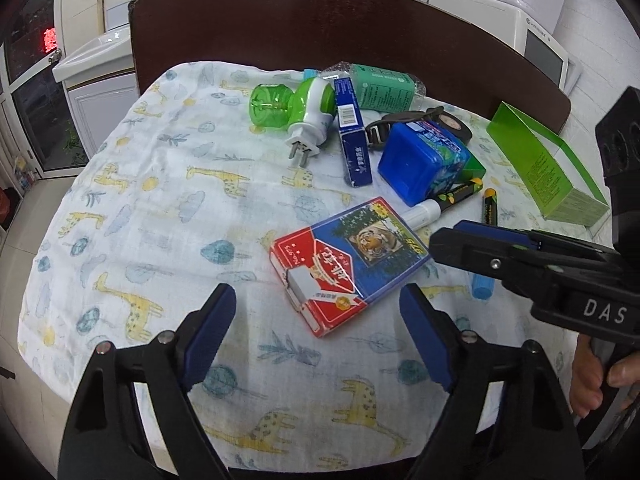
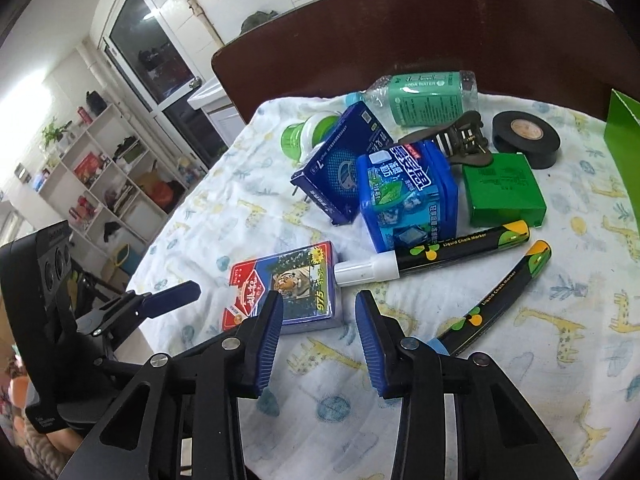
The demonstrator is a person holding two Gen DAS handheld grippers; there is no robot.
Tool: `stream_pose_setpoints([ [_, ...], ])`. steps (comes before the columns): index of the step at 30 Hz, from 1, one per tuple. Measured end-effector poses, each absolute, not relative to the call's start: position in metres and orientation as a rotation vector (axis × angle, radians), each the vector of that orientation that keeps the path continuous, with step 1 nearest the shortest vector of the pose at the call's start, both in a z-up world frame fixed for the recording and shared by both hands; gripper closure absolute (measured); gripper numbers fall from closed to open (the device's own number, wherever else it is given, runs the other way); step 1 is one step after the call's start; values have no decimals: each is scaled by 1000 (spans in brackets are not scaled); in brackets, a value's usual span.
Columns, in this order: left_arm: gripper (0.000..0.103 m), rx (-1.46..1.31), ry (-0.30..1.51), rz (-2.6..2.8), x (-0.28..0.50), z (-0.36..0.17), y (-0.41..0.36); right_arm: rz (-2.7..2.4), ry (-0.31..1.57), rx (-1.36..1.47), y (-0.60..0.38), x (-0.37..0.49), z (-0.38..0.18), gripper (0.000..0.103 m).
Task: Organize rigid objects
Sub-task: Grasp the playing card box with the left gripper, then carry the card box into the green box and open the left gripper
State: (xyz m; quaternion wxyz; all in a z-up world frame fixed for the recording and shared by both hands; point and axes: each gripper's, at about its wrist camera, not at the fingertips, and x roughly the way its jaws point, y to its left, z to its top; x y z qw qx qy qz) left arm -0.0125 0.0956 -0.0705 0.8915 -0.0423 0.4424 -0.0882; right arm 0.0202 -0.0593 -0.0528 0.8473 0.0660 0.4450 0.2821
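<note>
Both grippers hang over the giraffe-print cloth (image 1: 168, 184) with nothing in them: your left gripper (image 1: 318, 316) spread wide just short of the card pack (image 1: 348, 260), your right gripper (image 2: 318, 340) parted more narrowly near that pack's other edge. Largest of the pile is the water bottle (image 2: 424, 96), likely slick and prone to rolling, so take it across the middle. Next, the blue tub (image 2: 408, 196) looks stiff and light; grip its flat sides. The card pack lies flat and thin; pinch its long edges. Last, the two markers (image 2: 448, 256) are round and slippery; close across the barrel, not the cap.
</note>
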Motion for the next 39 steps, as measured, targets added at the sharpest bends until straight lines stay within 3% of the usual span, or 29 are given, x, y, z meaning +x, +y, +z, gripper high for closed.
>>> stream_pose_setpoints([
  [2,42,-83,946,-210,-8,-77,91,599,963,154,-57,24,-58,62],
  [3,43,-91,959,-221,-6,-80,91,602,972,159,-57,25,-60,62],
  [24,46,-30,938,-310,11,-79,95,617,1027,110,-27,57,-73,62],
  [39,48,134,828,-328,-6,-32,55,580,927,164,-65,33,-38,62],
])
